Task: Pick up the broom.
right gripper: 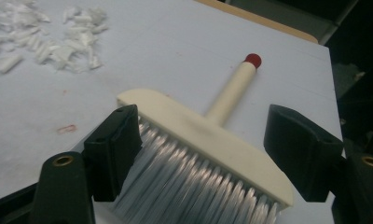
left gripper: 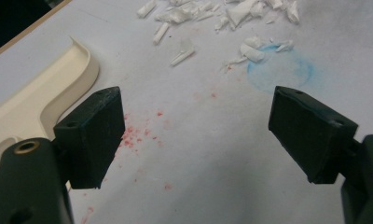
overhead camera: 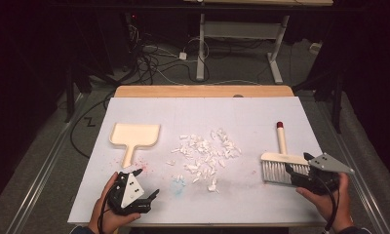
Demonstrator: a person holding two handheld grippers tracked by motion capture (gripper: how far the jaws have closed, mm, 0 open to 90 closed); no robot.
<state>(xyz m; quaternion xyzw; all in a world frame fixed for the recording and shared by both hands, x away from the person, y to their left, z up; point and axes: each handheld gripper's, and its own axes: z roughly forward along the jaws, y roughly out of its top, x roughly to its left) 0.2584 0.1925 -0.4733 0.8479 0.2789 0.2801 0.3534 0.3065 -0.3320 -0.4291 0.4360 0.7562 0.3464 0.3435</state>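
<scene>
At the near edge of the table (overhead camera: 281, 204), the left gripper (overhead camera: 140, 185) sits in the person's left hand (overhead camera: 105, 214), its jaws spread wide with nothing between them. In the left gripper view those jaws frame only bare white tabletop flecked with red specks (left gripper: 138, 133), and a faint blue ring stain (left gripper: 280, 70) lies just beyond them. The cream dustpan (overhead camera: 134, 135) lies a little farther out from this gripper, handle pointing back toward the person; its rim curves in at the left of the left gripper view.

On the other side, the right gripper (overhead camera: 296, 171), held in the right hand (overhead camera: 329, 200), reaches the hand brush (overhead camera: 282, 163) from the near side. In the right gripper view its jaws stand wide apart on either side of the brush head: the left jaw lies against the bristles (right gripper: 189, 182) at the end of the head, while the other jaw stands clear beside the opposite end. The pads are not pressing on the brush, so nothing is gripped. The brush lies flat near the right edge of the table, bristles toward the person, and its cream handle with the red cap (right gripper: 252, 59) points away.

Between dustpan and brush, in the middle of the table, lies a loose scatter of white paper scraps (overhead camera: 205, 153).
</scene>
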